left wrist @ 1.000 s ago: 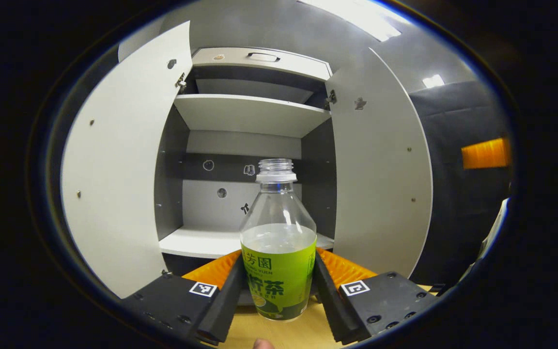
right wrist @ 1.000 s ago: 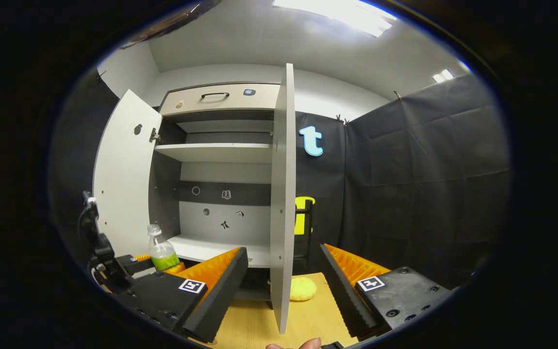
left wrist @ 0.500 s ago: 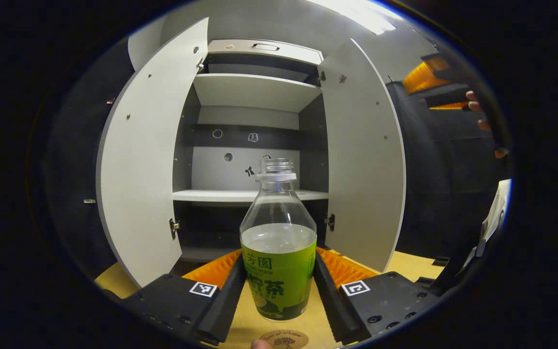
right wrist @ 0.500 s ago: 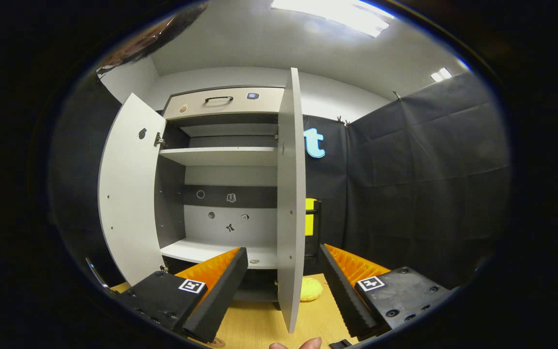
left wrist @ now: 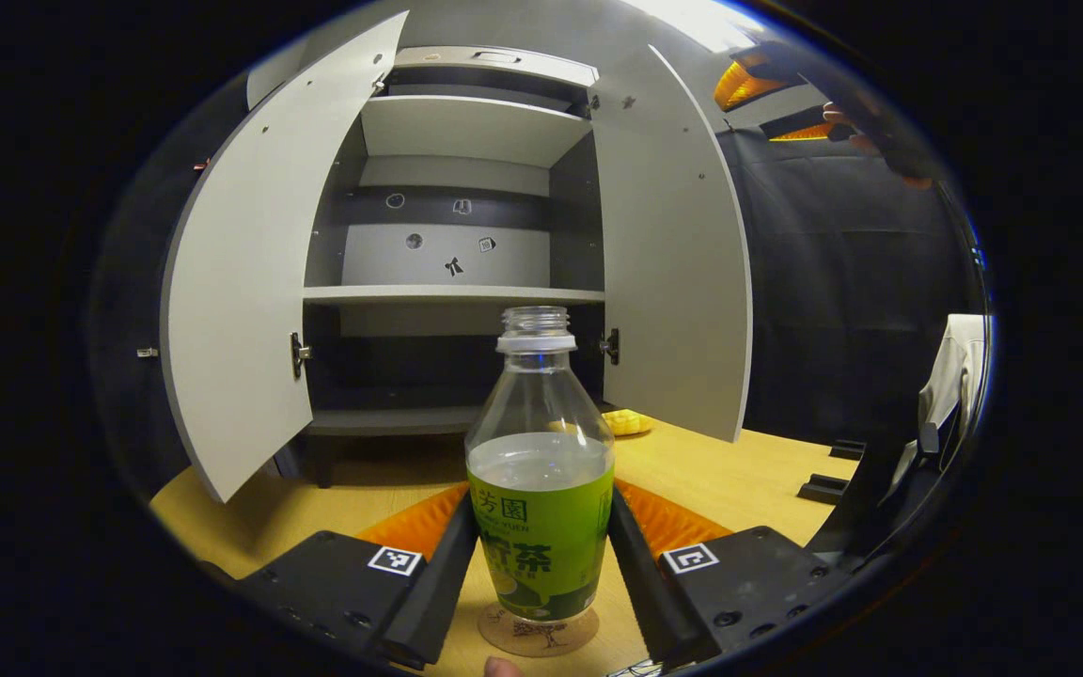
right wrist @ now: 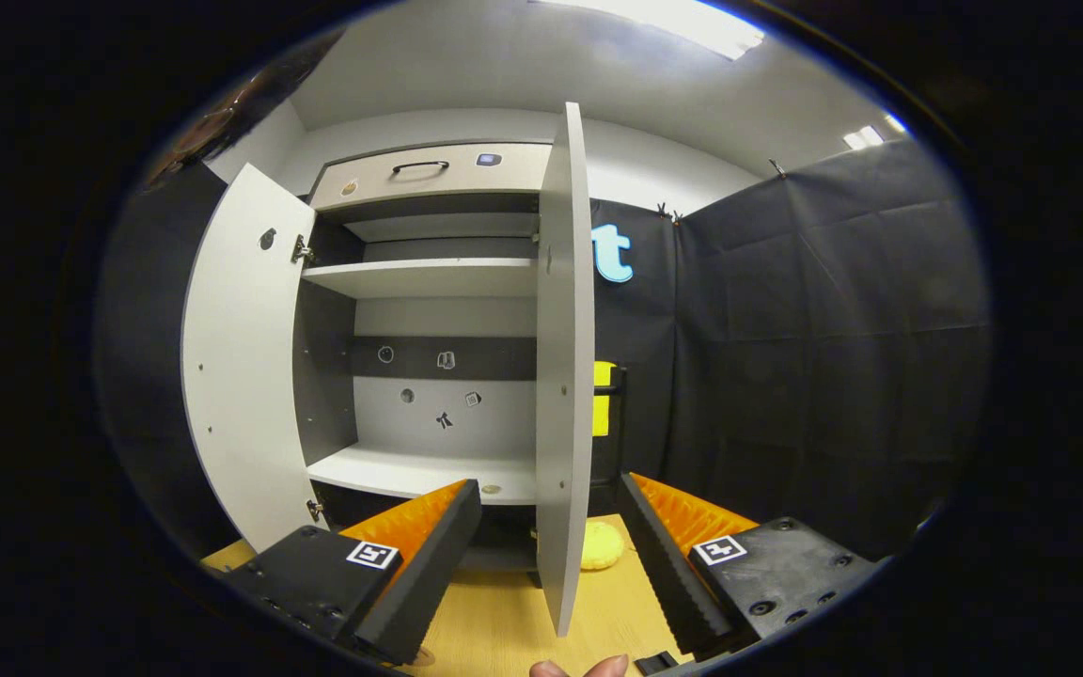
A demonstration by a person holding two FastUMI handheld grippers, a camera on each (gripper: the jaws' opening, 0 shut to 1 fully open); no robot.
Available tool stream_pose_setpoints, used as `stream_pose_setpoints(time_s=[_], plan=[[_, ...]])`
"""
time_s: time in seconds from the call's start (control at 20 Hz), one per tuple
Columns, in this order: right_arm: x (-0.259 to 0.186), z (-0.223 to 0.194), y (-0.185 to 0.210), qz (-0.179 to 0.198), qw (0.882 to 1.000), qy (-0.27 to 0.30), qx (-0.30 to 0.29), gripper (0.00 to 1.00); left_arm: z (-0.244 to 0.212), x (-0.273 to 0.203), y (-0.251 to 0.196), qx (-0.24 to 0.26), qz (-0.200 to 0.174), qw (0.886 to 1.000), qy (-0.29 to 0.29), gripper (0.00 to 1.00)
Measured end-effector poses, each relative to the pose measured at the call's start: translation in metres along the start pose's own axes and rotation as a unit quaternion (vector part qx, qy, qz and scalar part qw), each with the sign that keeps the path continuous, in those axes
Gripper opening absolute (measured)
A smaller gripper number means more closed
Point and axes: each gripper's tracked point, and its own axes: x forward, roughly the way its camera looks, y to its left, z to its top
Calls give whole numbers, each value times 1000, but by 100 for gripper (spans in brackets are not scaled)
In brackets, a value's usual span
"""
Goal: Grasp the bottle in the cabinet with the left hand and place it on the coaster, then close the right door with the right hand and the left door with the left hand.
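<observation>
Light wooden table (left wrist: 748, 475), carrying a grey cabinet (left wrist: 452, 423) with both doors swung open. Round coaster (left wrist: 538, 632) flat on the near edge, with the green-labelled bottle (left wrist: 540, 470) upright above it, contact unclear. Small yellow object (left wrist: 626, 421) on the tabletop near the cabinet's foot, just beside the right door (left wrist: 678, 254).

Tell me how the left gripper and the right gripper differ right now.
The left gripper is shut on the bottle, both fingers pressing its label; the right gripper is open and holds nothing. The left gripper hangs over the coaster, with the bottle's base at it, while the right gripper faces the edge of the right door, which stands between its fingers farther off. Both point toward the open cabinet.
</observation>
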Motion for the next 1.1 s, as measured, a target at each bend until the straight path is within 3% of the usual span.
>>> stream_pose_setpoints(time_s=[0.6, 0.7, 0.75, 1.1], plan=[[3, -7, -6, -12, 1000, 22, -4, 98, -39, 5, 10, 3, 1, 1000, 18, 79], [3, -7, -3, -10, 1000, 22, -3, 98, -42, 5, 12, 2, 2, 1000, 28, 83], [2, -6, -2, -9, 1000, 22, -3, 98, -44, 5, 14, 1, 7, 999, 32, 92], [-1, -11, 1, 0, 999, 32, 8, 98, -48, -15, 15, 0, 6, 998, 58, 94]])
